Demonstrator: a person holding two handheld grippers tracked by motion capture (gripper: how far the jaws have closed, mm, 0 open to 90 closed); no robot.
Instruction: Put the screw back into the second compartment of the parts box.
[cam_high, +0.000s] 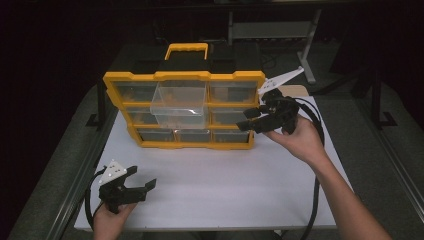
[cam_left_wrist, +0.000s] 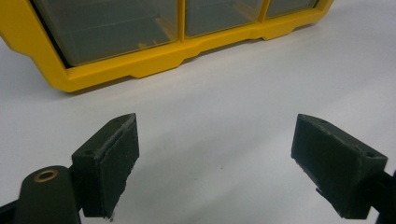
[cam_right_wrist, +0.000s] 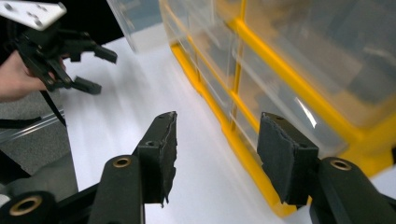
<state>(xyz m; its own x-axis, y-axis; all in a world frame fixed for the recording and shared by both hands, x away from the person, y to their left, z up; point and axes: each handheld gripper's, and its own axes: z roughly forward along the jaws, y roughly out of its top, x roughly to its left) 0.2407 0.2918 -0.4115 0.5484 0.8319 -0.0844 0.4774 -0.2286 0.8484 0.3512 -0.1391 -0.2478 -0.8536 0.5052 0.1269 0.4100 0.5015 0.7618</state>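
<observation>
The right gripper (cam_high: 248, 120) is hovering half open, holding nothing, beside the yellow organizer (cam_high: 184, 76). The protruding clear drawer (cam_high: 180, 104) is lying well ahead of its jaws, long axis running across them. The left gripper (cam_high: 142, 179) is sitting farther off, open and empty.

A white table (cam_high: 210, 190) carries a yellow drawer organizer (cam_high: 185, 110) standing near its far edge.
</observation>
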